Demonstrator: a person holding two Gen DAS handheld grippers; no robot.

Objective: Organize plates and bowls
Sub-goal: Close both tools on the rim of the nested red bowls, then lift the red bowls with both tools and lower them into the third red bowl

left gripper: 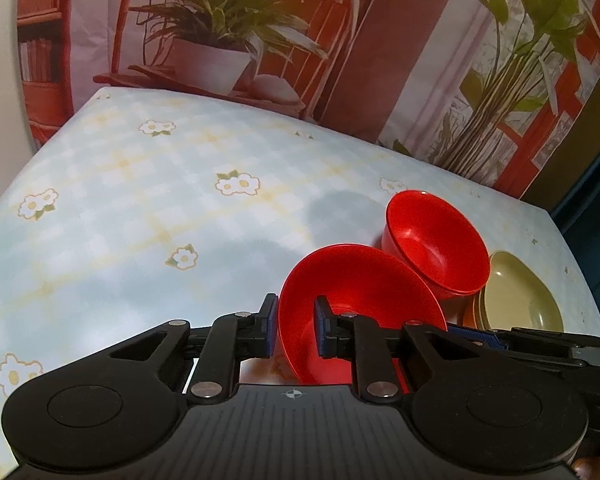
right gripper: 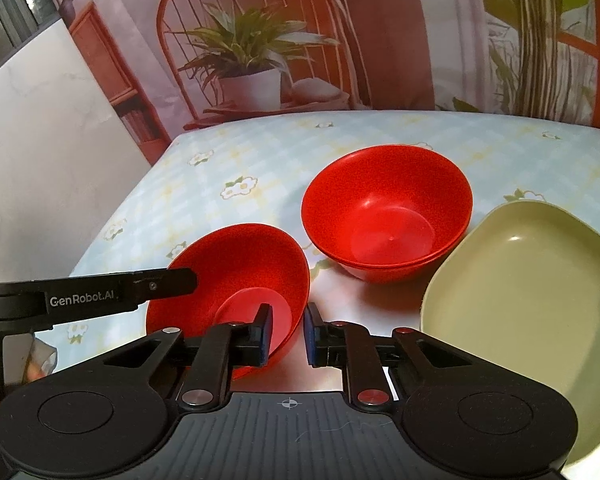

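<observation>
Two grippers, left marked "GenRobot.AI", right, both clamp near red bowl; stacked red bowls behind, beside green plates.

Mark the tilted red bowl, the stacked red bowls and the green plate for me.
tilted red bowl (right gripper: 236, 264): right wrist view, inner wall.
stacked red bowls (right gripper: 384, 200): right wrist view, top bowl's inner wall.
green plate (right gripper: 532, 280): right wrist view, inner surface.

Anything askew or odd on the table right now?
One thing: the near red bowl is tilted, not flat on the tablecloth, with the left gripper and right gripper each clamped on its rim from opposite sides. The stacked red bowls and green plates sit level. No spills or damage visible.
</observation>
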